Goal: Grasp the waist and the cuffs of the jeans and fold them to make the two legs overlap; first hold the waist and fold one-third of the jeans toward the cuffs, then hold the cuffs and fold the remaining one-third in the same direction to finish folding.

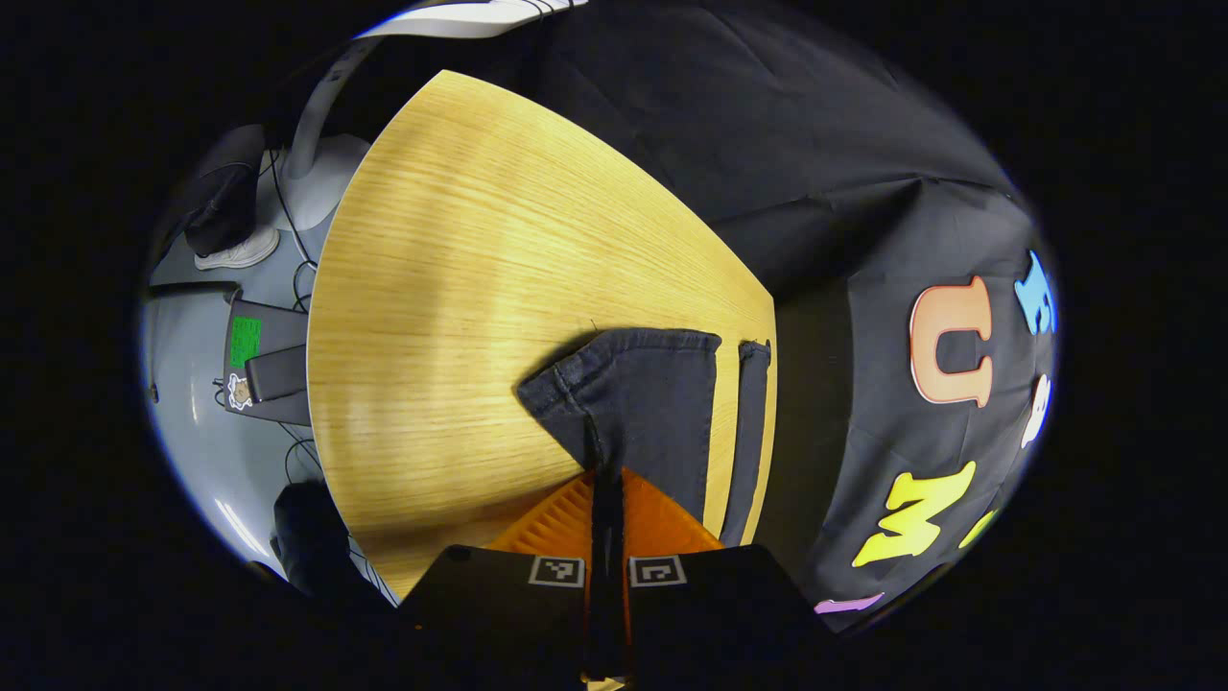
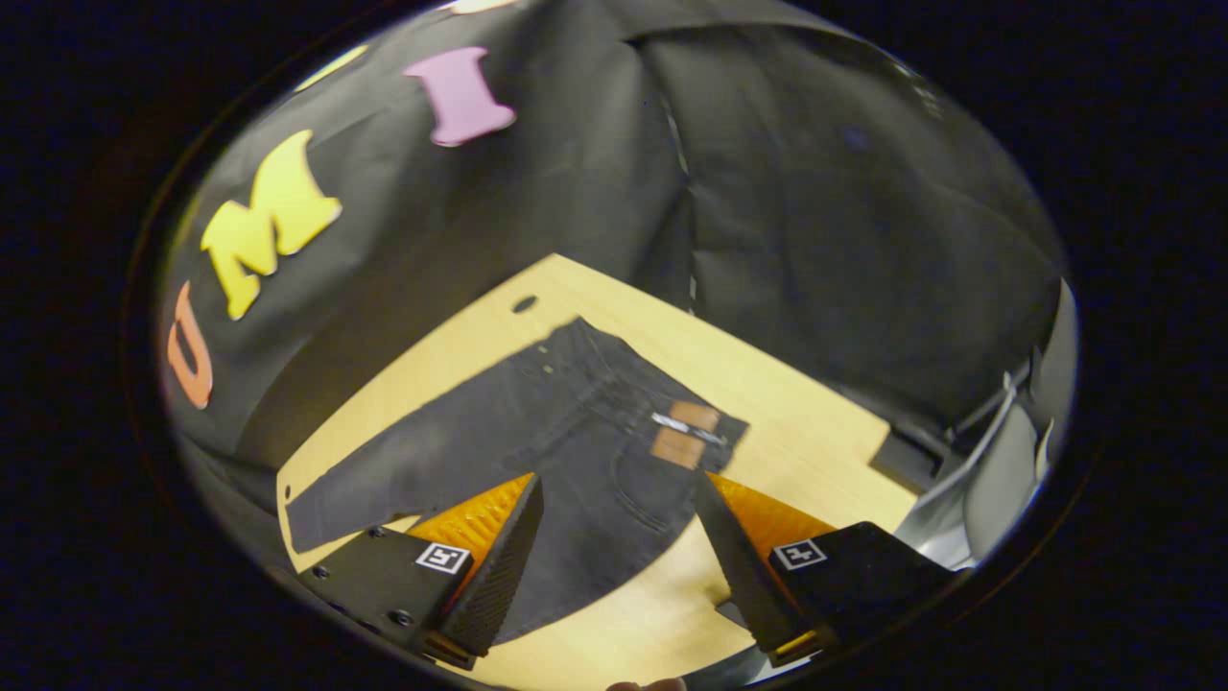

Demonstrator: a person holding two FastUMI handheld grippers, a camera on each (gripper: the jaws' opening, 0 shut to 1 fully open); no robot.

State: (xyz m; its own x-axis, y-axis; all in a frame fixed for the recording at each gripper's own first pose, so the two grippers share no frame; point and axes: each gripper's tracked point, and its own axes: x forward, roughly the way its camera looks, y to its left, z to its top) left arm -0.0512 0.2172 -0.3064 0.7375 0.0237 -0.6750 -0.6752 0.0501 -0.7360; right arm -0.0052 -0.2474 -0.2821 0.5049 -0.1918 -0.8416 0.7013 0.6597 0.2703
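Note:
Dark jeans (image 2: pixel 537 432) lie spread flat on the wooden table (image 2: pixel 815 432), waist with a brown patch (image 2: pixel 683 434) toward the right, one leg running to the lower left. My right gripper (image 2: pixel 614 523) hovers open just above the seat of the jeans, its fingers apart on either side of the cloth. In the left gripper view the two leg ends show: one cuff (image 1: pixel 638 384) is lifted and bunched, the other leg (image 1: pixel 753 432) lies flat along the table's right edge. My left gripper (image 1: pixel 604 480) is shut on the lifted cuff's cloth.
Bare tabletop (image 1: pixel 480 288) stretches ahead and left of the cuffs. The black cloth wall (image 1: pixel 863 192) hangs close behind the table's far edge. A small hole (image 2: pixel 524 303) sits near the table's corner. On the floor lie a dark box (image 1: pixel 264 365), cables and a person's shoe (image 1: pixel 238 252).

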